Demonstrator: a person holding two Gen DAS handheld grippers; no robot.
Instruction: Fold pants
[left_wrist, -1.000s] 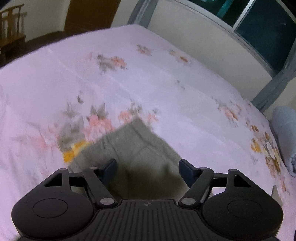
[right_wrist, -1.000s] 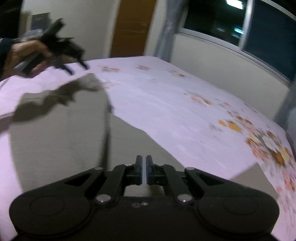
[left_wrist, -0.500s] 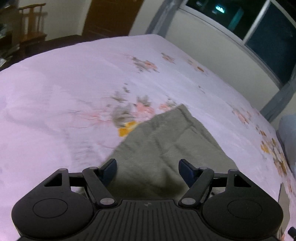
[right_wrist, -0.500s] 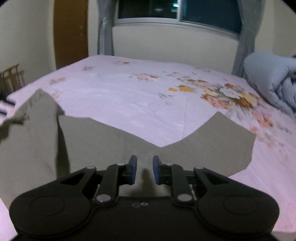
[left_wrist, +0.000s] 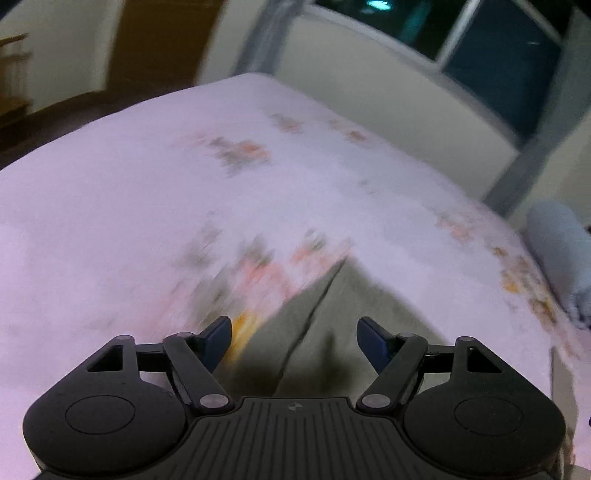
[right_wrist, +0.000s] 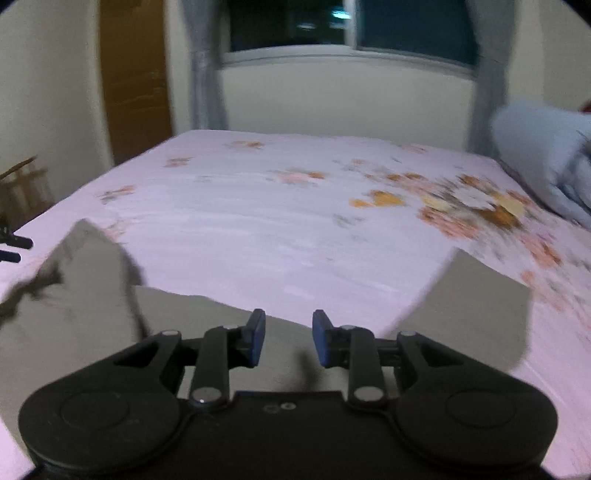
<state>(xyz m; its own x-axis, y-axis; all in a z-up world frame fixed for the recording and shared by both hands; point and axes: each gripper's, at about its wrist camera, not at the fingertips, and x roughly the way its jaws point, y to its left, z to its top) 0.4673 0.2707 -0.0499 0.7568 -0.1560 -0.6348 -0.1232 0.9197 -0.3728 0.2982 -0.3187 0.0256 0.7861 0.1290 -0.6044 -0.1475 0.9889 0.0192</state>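
step: between folds, pants (right_wrist: 229, 332) flat on bed (right_wrist: 295, 229) | left gripper (left_wrist: 294, 338) spread, right gripper (right_wrist: 289, 338) spread, both empty | next: pinch a leg edge

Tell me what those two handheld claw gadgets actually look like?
Both are matte black plastic. The left gripper has two round discs at its corners, a ribbed centre panel, silver pivot screws, and thin linkage bars ending in dark blue pads. The right gripper matches, though its centre panel looks smooth with small round marks. No cables, sleeves or hands show in either wrist view.
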